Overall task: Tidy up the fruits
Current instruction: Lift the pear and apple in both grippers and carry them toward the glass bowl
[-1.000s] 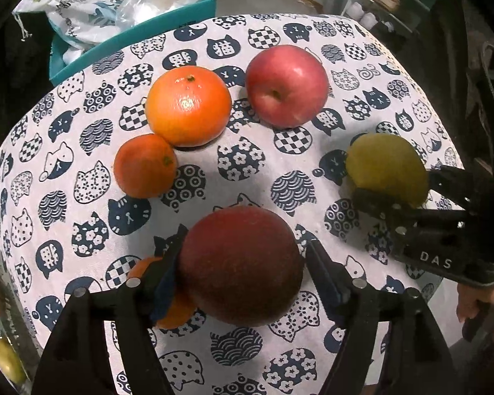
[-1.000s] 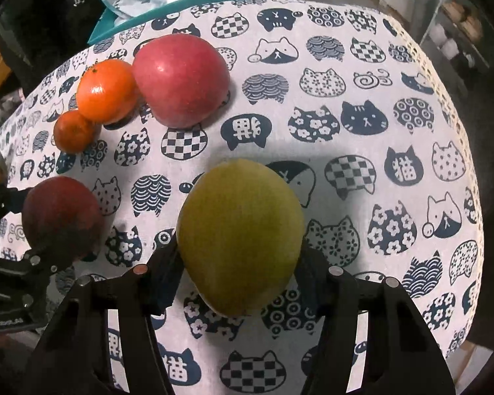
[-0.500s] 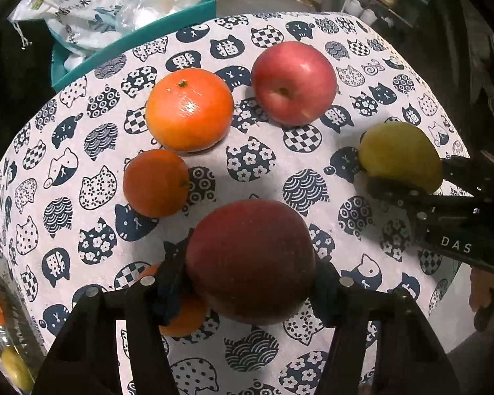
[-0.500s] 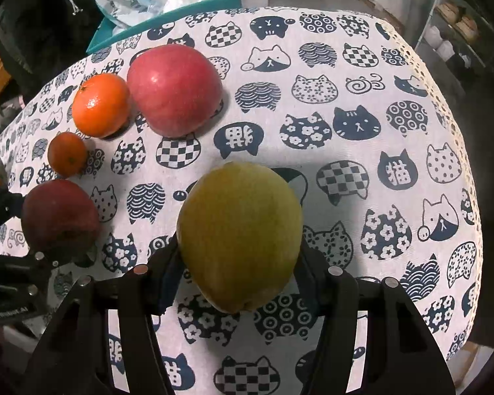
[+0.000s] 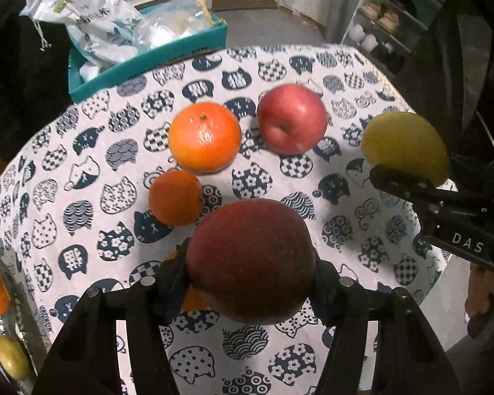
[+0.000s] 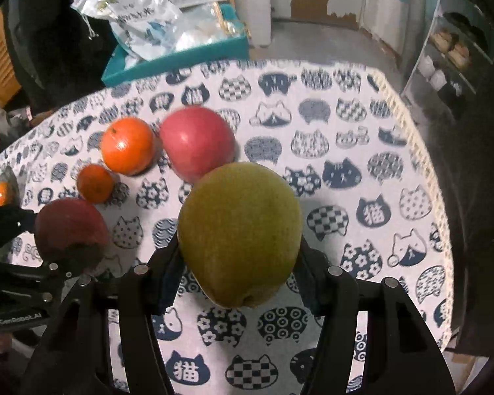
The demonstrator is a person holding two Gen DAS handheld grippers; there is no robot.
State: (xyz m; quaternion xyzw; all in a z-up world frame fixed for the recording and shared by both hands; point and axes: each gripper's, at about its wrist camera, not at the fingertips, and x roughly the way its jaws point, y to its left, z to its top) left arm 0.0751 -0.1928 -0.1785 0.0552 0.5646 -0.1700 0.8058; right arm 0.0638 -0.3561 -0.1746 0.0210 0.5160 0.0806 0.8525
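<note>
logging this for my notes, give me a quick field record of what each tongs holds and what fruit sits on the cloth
left tongs: shut on dark red apple
right tongs: shut on yellow-green pear
on cat-print cloth: large orange, small orange, pink-red apple
behind table: teal box with plastic bags

On the round table (image 5: pixel 92 151), the large orange (image 5: pixel 205 136) sits left of the apple (image 5: pixel 291 118), just beside it. The small orange (image 5: pixel 175 196) lies nearer, in front of the large one. Nearer still, a second apple (image 5: pixel 251 260) sits between the left gripper's (image 5: pixel 251 283) fingers. To its right, a pear (image 6: pixel 239 232) is held in the right gripper (image 6: pixel 238 263). Behind the table stands a box (image 5: pixel 141 62) with bags (image 5: pixel 92 23) in it. At the left edge, two fruits seem to lie in a bowl (image 5: pixel 33 326).
</note>
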